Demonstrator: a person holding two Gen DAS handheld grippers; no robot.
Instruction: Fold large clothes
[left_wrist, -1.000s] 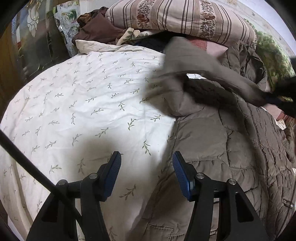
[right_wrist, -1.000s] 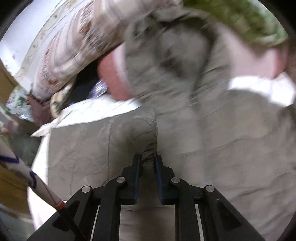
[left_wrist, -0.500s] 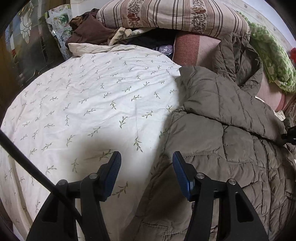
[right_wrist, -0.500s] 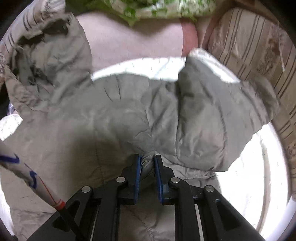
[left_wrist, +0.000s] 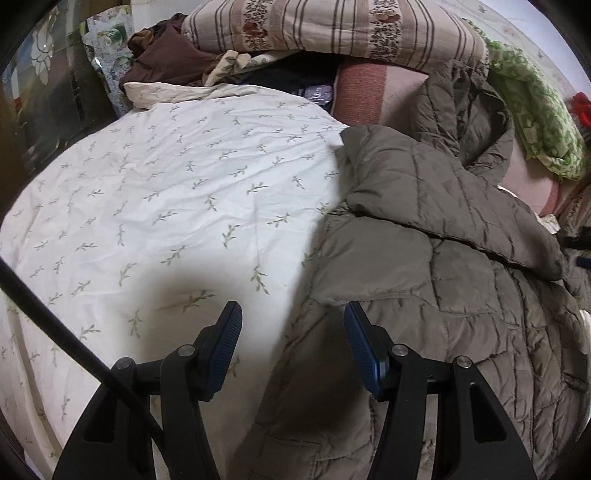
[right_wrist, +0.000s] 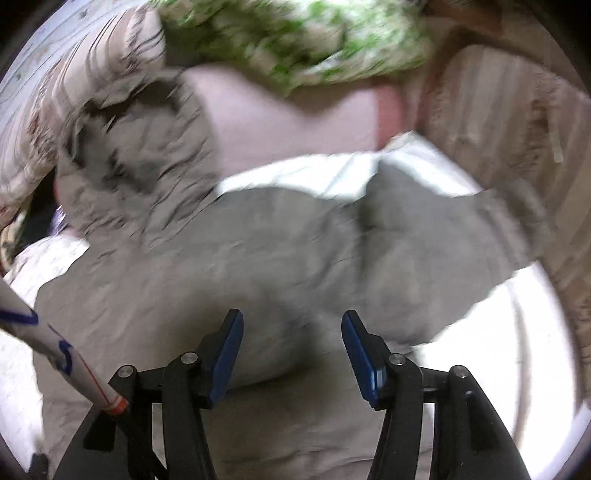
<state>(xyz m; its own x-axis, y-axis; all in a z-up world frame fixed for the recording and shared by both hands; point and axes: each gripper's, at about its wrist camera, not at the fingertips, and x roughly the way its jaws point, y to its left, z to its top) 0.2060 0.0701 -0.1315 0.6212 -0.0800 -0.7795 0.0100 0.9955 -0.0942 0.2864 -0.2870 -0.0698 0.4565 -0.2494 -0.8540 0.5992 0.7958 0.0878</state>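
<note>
Jacket (left_wrist: 436, 258), no readable label, lies under just-opened right gripper (right_wrist: 291, 347).

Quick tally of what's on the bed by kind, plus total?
Olive-brown quilted jackets: 1
White leaf-print sheets: 1
Striped floral pillows: 1
Green leafy-print cushions: 1
Dark brown garments: 1
Total: 5

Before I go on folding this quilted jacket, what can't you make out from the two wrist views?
- Right wrist view: motion blur smears the quilted jacket; its seams and edges are unreadable.
- Left wrist view: the jacket's right side and hem run off the frame edge.
- Left wrist view: the folded-over sleeve hides whatever lies beneath it.
- The dark clothes behind the bedsheet are too bunched to identify.
</note>
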